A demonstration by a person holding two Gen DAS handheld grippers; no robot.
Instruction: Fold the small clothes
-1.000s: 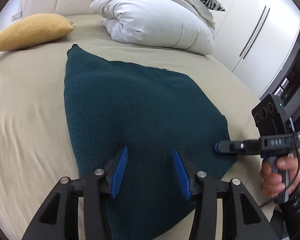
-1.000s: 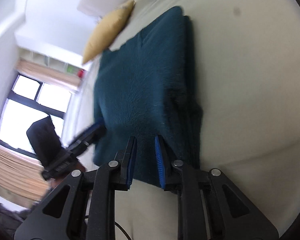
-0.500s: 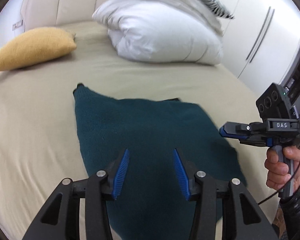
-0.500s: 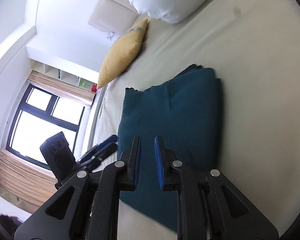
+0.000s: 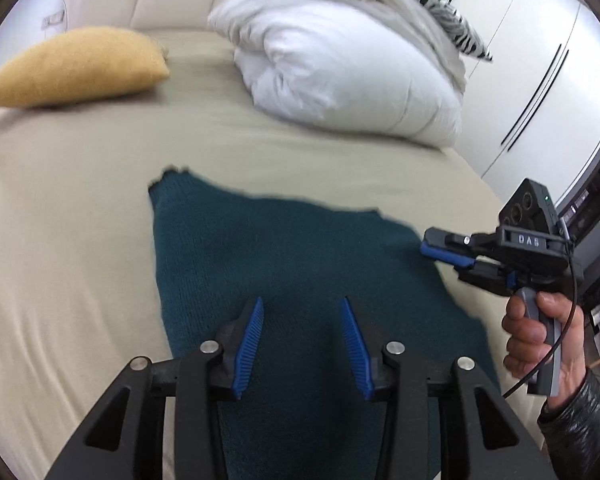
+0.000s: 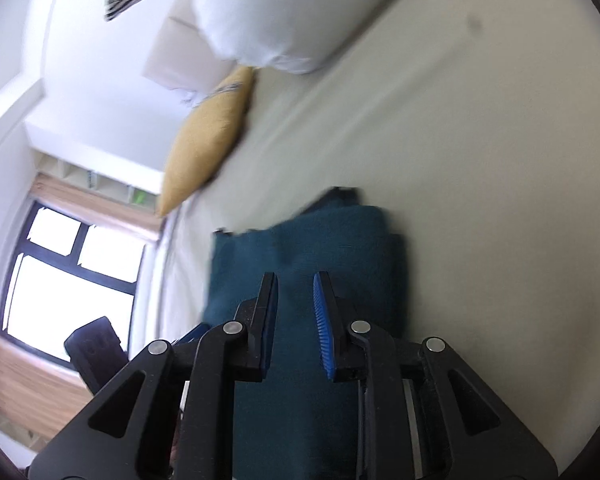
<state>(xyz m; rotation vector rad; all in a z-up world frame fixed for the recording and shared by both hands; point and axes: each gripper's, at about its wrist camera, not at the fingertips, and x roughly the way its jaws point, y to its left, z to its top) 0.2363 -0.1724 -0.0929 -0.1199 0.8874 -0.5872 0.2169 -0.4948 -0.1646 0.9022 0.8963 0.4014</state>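
Observation:
A dark teal knitted garment (image 5: 280,260) lies folded flat on the beige bed sheet (image 5: 60,264); in the right wrist view the garment (image 6: 340,248) shows a doubled fold along its right side. My left gripper (image 5: 302,302) hovers above the garment's near part. Its jaws are apart and closing, with nothing between them. A person's hand (image 5: 540,332) holds the right gripper (image 5: 430,248) over the garment's right edge. In its own view the right gripper (image 6: 295,278) has a narrow gap, opening, with nothing in it.
A yellow cushion (image 5: 80,64) lies at the far left of the bed and a bundled white duvet (image 5: 340,72) at the far middle. White wardrobe doors (image 5: 540,80) stand to the right. A window (image 6: 68,280) is beyond the bed's left side.
Both grippers have drawn back from the garment and risen, so it looks smaller and farther. The right jaws have parted a little. The garment stays folded on the sheet.

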